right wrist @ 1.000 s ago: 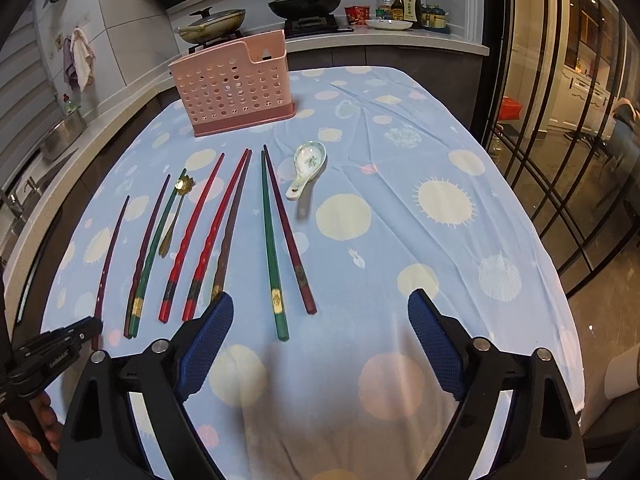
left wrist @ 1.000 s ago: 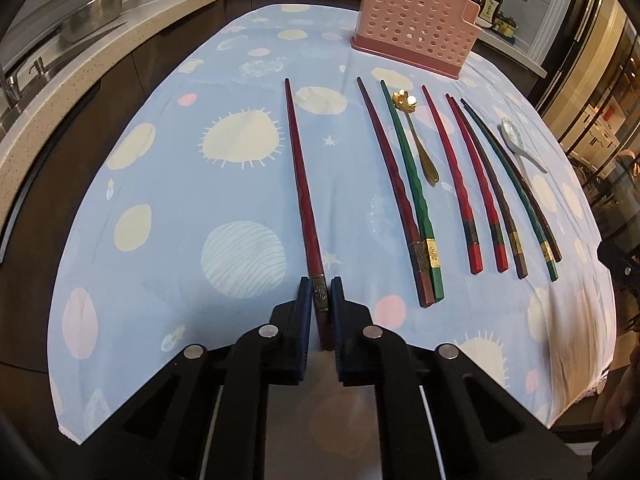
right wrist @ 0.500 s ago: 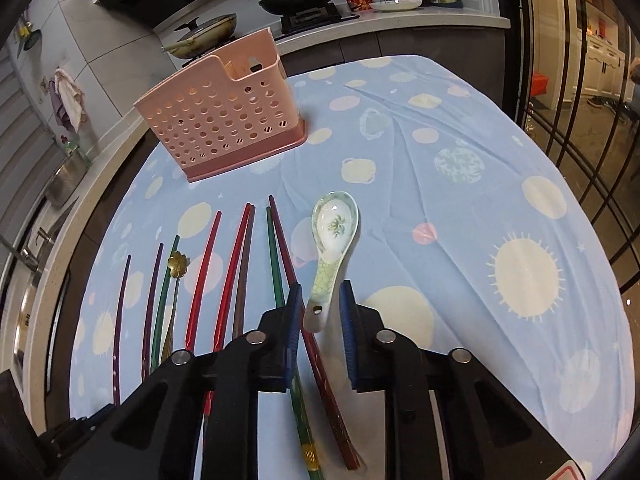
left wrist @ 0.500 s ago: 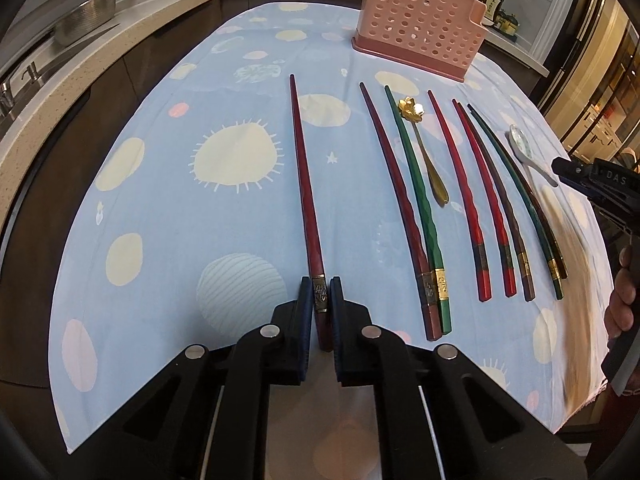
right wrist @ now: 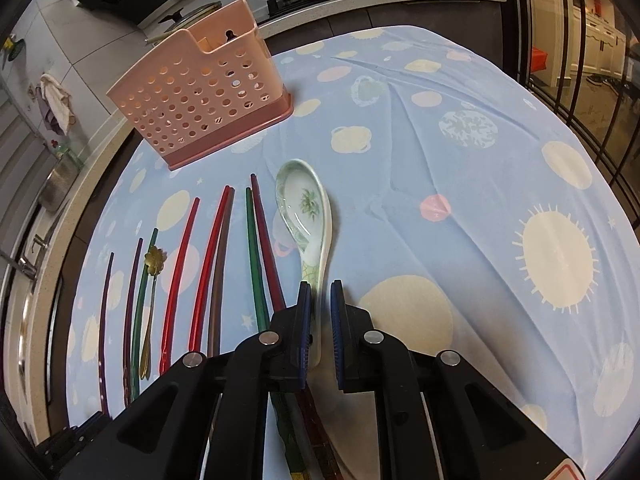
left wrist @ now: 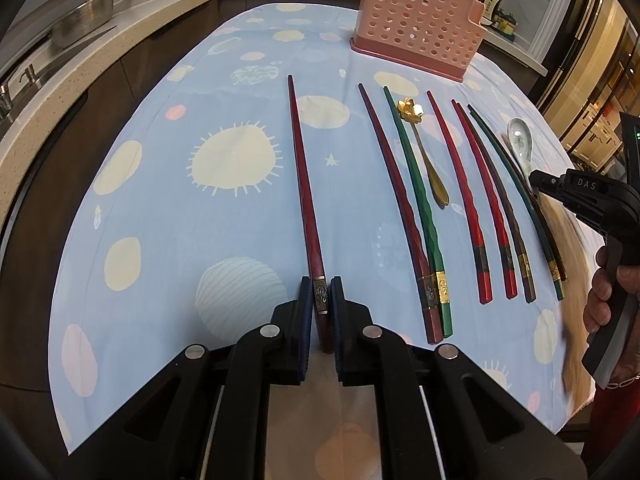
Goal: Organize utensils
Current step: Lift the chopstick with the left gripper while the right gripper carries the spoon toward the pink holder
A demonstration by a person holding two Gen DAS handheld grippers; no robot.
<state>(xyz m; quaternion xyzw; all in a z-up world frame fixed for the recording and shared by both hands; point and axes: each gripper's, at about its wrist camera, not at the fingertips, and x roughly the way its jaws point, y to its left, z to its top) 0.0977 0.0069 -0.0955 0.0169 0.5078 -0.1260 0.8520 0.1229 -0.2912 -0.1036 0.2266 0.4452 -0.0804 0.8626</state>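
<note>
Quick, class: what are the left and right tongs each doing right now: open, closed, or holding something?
Left tongs: closed on the dark red chopstick.
Right tongs: just closed on the ceramic spoon handle.

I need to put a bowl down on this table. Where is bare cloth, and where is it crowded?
Free: the wide cloth right of the ceramic spoon, and left of the lone dark red chopstick. Crowded: the row of chopsticks and gold spoon between them, below the pink holder.
</note>
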